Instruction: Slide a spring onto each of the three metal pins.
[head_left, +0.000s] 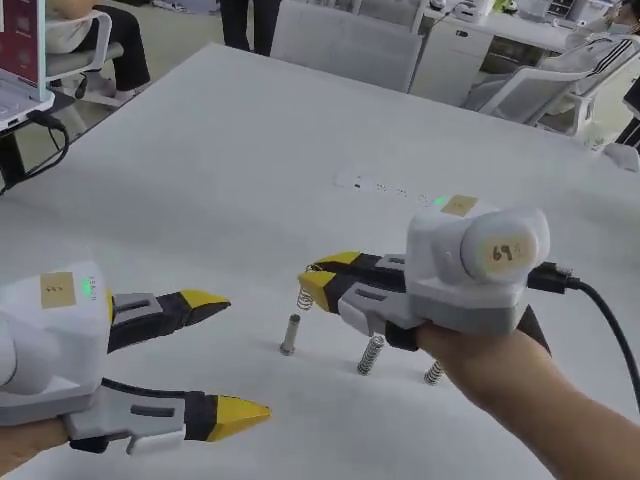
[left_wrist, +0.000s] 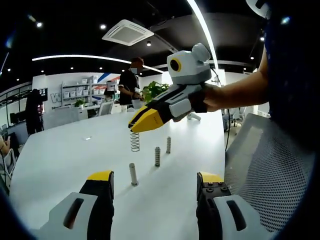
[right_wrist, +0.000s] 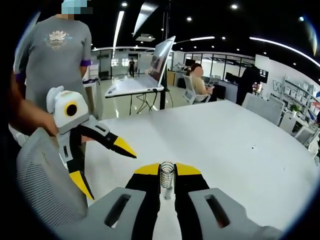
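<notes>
Gripping a small silver coil spring (head_left: 305, 297) between its closed, yellow-tipped jaws, the right gripper (head_left: 316, 279) reaches in from the right over a wide white tabletop (head_left: 200, 170). The coil spring hangs upright from the jaw tips, just above and beside a bare upright metal pin (head_left: 290, 333), without touching it. In the right gripper view the coil spring (right_wrist: 167, 175) sits pinched at the jaw tips.

To the right of the bare pin, in a row, stand a second pin (head_left: 371, 353) and a third pin (head_left: 433, 372), each already wearing a spring. The third is partly hidden behind the person's right hand (head_left: 480, 350).

The left gripper (head_left: 225, 355) rests at the near left, its jaws spread wide open and holding nothing, pointing right toward the row of pins. An open laptop (head_left: 20, 60) sits at the far left edge.
</notes>
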